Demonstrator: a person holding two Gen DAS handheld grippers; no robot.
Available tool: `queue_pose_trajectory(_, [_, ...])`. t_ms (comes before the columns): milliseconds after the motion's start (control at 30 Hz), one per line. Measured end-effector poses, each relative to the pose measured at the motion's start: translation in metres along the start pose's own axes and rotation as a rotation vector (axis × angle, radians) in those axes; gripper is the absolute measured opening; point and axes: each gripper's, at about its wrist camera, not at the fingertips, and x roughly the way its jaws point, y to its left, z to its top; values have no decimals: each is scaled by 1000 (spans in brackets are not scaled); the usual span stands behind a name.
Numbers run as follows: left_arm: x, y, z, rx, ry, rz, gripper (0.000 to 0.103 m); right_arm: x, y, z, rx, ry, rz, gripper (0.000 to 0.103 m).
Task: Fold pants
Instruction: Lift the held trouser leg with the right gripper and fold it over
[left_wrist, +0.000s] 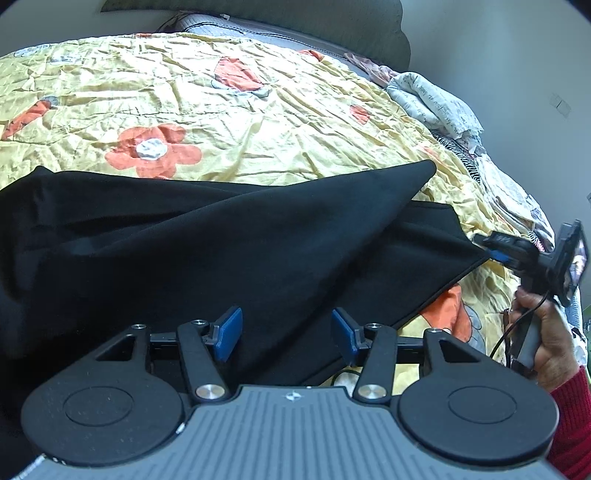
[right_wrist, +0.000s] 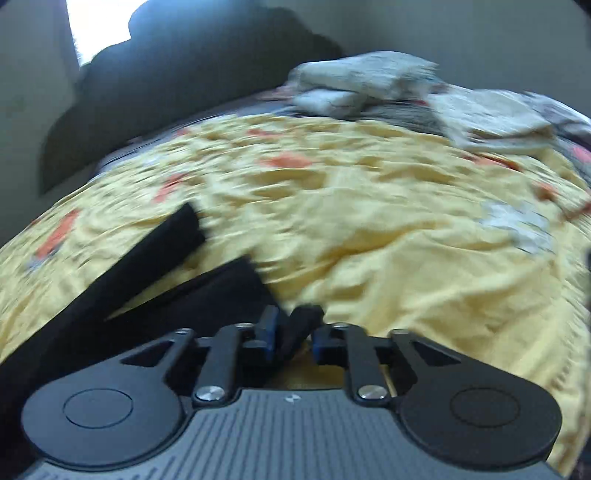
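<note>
We hold the left gripper (left_wrist: 286, 334) spread wide over the black pants (left_wrist: 207, 236), gripping nothing. The pants lie on the yellow flowered bedspread (left_wrist: 258, 122). Our right gripper (right_wrist: 291, 332) is pinched on a pants edge. Folded laundry (right_wrist: 354, 85) sits at the bed's far side.

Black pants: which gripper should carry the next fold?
Right. The right gripper is shut on the black pants at their corner; the left gripper is open over them, gripping nothing.

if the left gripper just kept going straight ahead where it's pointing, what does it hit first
Most likely the black pants: the open left gripper points across the dark cloth spread just ahead of its fingers, with the yellow floral bedspread beyond. Depth is unclear.
</note>
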Motion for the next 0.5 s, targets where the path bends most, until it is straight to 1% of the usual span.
queue_pose_trajectory(33, [1,0,0,4,0,0,56,-4,-7,2,30,-37,-65,40])
queue_pose_trajectory(67, [2,0,1,10,1,0,57,-12,-9,4,33,-95,-124,42])
queue_pose_trajectory(100, [3,-2,2,18,4,0,57,-22,-8,5,25,-162,-139,42])
queue_pose_trajectory(133, [5,-4,3,26,7,-1,57,-32,-6,8,26,-210,-63,43])
queue_pose_trajectory(167, [6,-6,3,32,9,-1,57,-36,-4,11,44,-203,85,52])
queue_pose_trajectory(200, [8,-8,4,38,8,-3,57,-34,-1,15,76,-159,230,71])
queue_pose_trajectory(233, [9,-10,5,46,6,-7,58,-28,3,17,119,-111,335,77])
queue_pose_trajectory(267, [10,-12,6,57,3,-9,60,-17,9,18,159,-43,432,80])
queue_pose_trajectory(300, [12,-15,6,70,1,-5,62,-3,16,18,194,32,506,80])
queue_pose_trajectory(333, [14,-17,6,82,1,3,62,13,22,17,234,106,556,80])
queue_pose_trajectory(367, [16,-17,7,92,2,10,63,29,28,15,286,176,587,80])
queue_pose_trajectory(433, [20,-15,8,96,10,20,64,61,41,13,368,298,621,80])
queue_pose_trajectory(467, [22,-13,9,85,13,26,64,71,47,16,393,328,620,82])
queue_pose_trajectory(500, [23,-9,9,69,15,30,64,76,54,21,418,331,605,82])
